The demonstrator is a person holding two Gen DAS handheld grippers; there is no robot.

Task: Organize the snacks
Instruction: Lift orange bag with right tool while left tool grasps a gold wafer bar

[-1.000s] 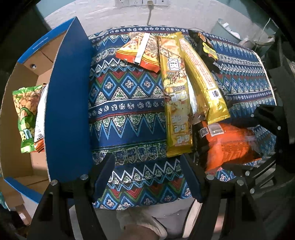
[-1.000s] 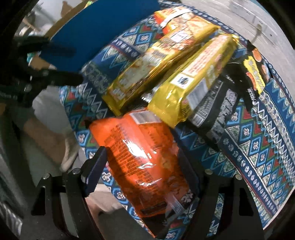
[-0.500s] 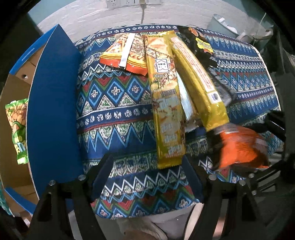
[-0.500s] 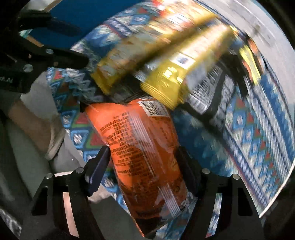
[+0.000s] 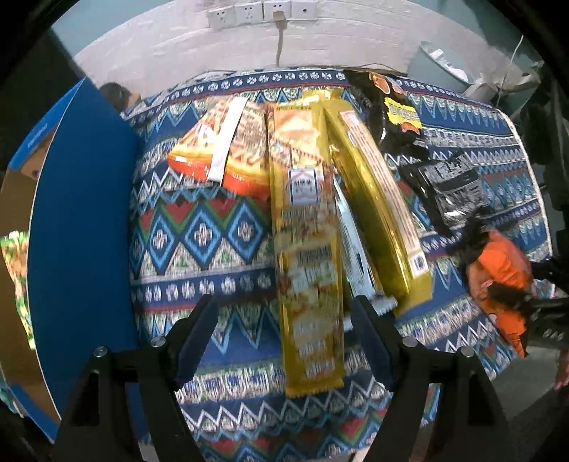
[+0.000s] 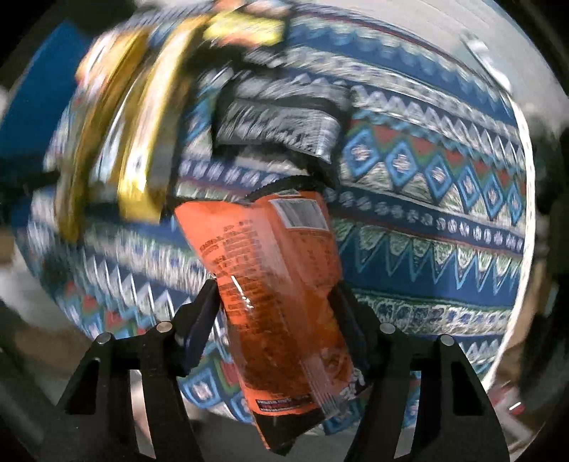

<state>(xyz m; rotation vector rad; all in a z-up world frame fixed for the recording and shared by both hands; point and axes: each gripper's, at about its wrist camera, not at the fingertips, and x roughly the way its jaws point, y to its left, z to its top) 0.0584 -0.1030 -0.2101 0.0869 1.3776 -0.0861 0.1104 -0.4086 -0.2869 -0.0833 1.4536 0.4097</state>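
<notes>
In the right wrist view my right gripper (image 6: 277, 316) has an orange snack bag (image 6: 274, 277) between its fingers. The jaws are closing, the pads press its sides, and the bag hangs above the patterned tablecloth (image 6: 426, 220). That same orange bag (image 5: 498, 270) shows at the right edge of the left wrist view. My left gripper (image 5: 282, 327) stands open and points down over the near end of a long yellow packet (image 5: 306, 248), which lies flat on the cloth. A gold packet (image 5: 373, 199) lies beside it.
A red-orange bag (image 5: 227, 156), a black bag (image 5: 398, 117) and a silver-black bag (image 5: 448, 184) lie farther back. A cardboard box with a blue flap (image 5: 81, 231) stands at the left and holds a green packet (image 5: 17, 270). A wall with sockets (image 5: 263, 14) is behind.
My right gripper rolled and carried the orange bag to the right, away from the yellow packets, its fingers narrowing on it. My left gripper shifted right, over the long yellow packet.
</notes>
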